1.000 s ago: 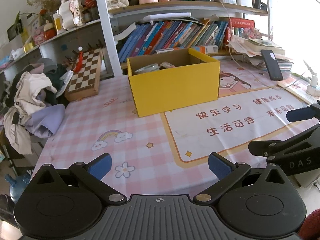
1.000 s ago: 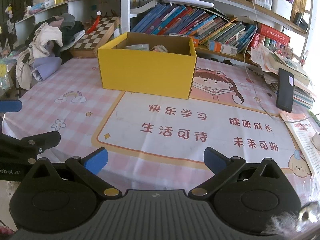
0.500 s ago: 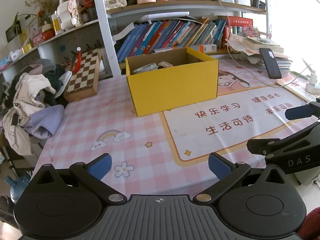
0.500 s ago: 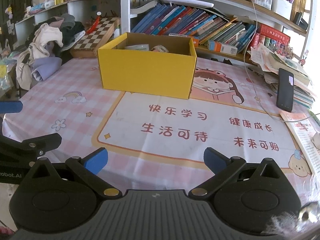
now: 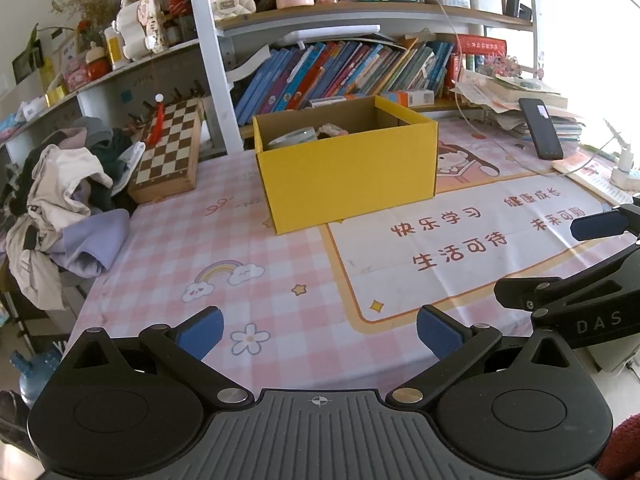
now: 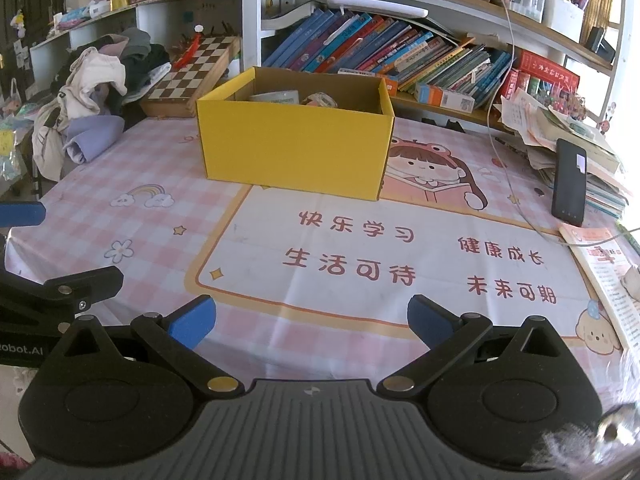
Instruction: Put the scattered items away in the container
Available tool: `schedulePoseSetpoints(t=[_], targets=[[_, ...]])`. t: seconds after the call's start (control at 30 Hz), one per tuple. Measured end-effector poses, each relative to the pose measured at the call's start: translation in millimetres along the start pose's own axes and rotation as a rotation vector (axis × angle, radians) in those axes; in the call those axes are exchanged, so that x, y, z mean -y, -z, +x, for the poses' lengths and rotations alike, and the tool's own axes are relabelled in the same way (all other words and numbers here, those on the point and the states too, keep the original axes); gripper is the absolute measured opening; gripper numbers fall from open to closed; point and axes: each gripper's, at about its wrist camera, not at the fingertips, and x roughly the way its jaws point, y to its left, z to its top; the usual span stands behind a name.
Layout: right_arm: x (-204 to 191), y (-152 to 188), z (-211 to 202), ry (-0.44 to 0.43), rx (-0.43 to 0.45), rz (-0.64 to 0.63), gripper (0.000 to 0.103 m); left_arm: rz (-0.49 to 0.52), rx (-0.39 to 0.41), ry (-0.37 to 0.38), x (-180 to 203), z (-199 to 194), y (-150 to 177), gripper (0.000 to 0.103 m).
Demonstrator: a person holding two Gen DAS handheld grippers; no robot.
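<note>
I hold both claws, left gripper (image 5: pixel 318 330) and right gripper (image 6: pixel 310 320), spread wide and empty; the yellow box (image 5: pixel 348 172) now sits slightly nearer the left.

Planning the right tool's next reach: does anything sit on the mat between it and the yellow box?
Nothing visible does. The right tool is open and empty, and only bare printed mat lies before the yellow box.
</note>
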Motion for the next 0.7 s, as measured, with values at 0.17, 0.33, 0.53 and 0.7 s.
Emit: schedulePoseSetpoints(t=[0.17, 0.33, 0.53, 0.7], targets=[[0.0, -0.1, -0.1, 0.000, -0.001, 0.000, 0.103, -0.001, 0.000, 0.001, -0.5, -0.1, 0.1, 0.103], [0.1, -0.3, -0.5, 0.000, 0.000, 0.001, 0.103, -0.005, 0.000, 0.003, -0.9, -0.6, 1.7, 0.103], [0.5, -0.6, -0.7, 0.001, 0.000, 0.001, 0.103, -0.007, 0.000, 0.006, -0.7, -0.4, 2.2, 0.103], [2.0, -1.5, -3.2, 0.005, 0.001, 0.007, 0.103, -0.025, -0.004, 0.029, -0.8, 0.3, 3.8, 0.103]])
